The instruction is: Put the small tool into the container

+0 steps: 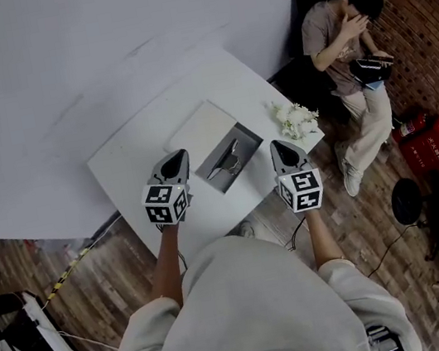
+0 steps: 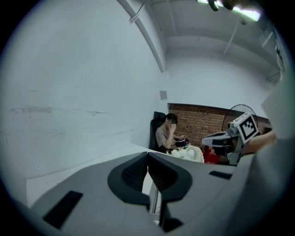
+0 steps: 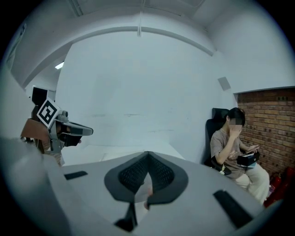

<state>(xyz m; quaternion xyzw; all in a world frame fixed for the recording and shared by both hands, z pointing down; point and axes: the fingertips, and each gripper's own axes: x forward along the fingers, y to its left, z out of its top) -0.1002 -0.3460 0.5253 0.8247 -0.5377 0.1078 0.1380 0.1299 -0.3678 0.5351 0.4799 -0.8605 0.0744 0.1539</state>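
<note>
A grey open container sits in the middle of the white table, with a pale lid lying against its far-left side. A small dark tool lies inside the container. My left gripper hovers just left of the container, jaws together and empty. My right gripper hovers just right of it, also shut and empty. In the left gripper view the left gripper has its tips touching. The right gripper view shows the right gripper closed, pointing over the table towards the wall.
A bunch of white flowers lies at the table's right corner. A person sits in a dark chair beyond that corner, holding a device. A red object stands on the wood floor to the right. A white wall lies beyond the table.
</note>
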